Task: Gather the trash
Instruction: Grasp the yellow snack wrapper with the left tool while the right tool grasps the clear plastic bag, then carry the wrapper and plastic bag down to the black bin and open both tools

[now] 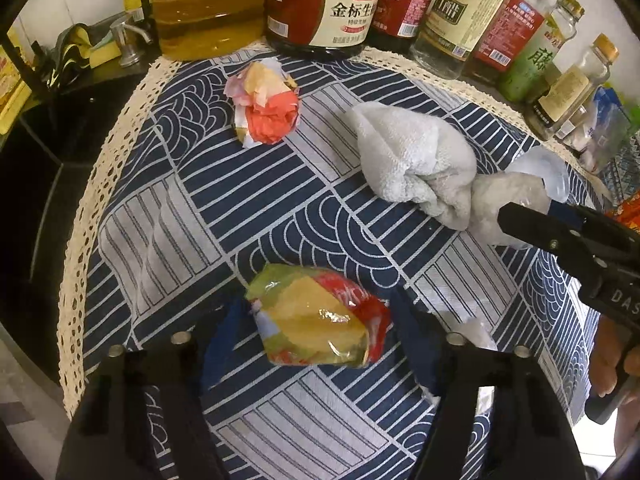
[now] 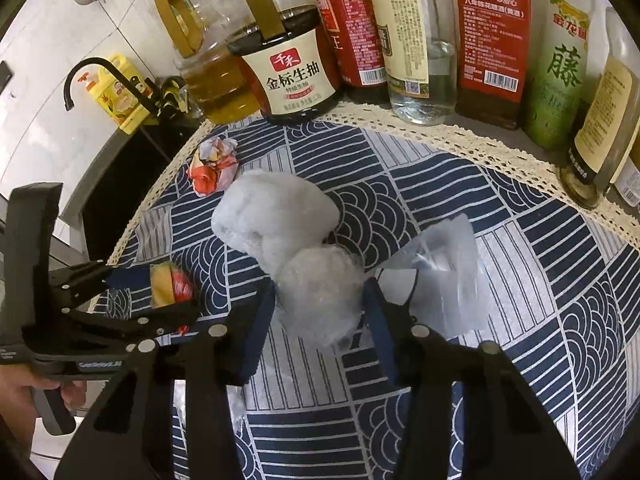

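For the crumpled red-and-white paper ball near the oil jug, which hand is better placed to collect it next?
Probably left. In both views it lies on the left claw's side. Both claws already straddle trash: the left, the yellow snack wrapper; the right claw, the white plastic wad.

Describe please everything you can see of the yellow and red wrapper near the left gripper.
The wrapper is a crumpled, glossy plastic packet, yellow and green with a red end bearing white print. It lies on the blue patterned tablecloth, between the blue-padded fingers of the left gripper. The pads flank both its sides; whether they press it is unclear.
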Demonstrator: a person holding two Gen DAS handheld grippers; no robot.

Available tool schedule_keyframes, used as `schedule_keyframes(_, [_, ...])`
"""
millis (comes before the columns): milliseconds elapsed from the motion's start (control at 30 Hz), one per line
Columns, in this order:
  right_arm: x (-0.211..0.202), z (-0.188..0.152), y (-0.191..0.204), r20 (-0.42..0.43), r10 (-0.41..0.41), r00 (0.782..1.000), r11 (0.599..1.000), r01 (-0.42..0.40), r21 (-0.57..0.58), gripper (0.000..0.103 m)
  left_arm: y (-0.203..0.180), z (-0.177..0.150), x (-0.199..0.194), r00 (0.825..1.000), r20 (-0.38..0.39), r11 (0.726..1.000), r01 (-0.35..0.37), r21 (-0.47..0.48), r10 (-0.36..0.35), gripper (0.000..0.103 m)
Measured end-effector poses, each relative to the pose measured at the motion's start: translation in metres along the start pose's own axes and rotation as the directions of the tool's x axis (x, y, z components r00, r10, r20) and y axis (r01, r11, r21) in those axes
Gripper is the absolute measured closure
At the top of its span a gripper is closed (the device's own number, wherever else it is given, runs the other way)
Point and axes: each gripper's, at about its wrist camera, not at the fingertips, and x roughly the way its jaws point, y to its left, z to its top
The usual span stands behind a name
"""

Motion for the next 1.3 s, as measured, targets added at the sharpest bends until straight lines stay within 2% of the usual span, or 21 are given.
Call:
schedule_keyframes(300, [-0.003, -0.001, -0.002, 0.022, 0.028, 0.999, 1.0, -0.028, 0.007, 0.058, -0.006, 0.0, 0.002, 1.0, 0.01, 1.0, -0.018, 0.003, 0.018, 0.036])
schedule_keyframes(633, [-0.023, -0.005, 0.006, 0.057, 0.033, 0.998, 0.999, -0.035, 0.02, 0.058, 0.003, -0.006, -0.012, 0.999, 0.037, 1.0, 0.001, 0.0, -0.001, 0.036])
schedule_keyframes(1033, [-0.051, -0.034, 0.059, 0.106, -0.027, 0.994, 0.999, 0.023, 0.043, 0.058, 0.02, -0.033, -0.049, 0.993, 0.09, 0.995, 0.074, 0.062, -0.079, 0.036])
schedule_keyframes(1300, [-0.06, -0.063, 0.101, 0.125, -0.073, 0.989, 0.995, 0.062, 0.084, 0.058, 0.037, -0.065, -0.071, 0.984, 0.096, 0.983, 0.137, 0.121, -0.149, 0.036])
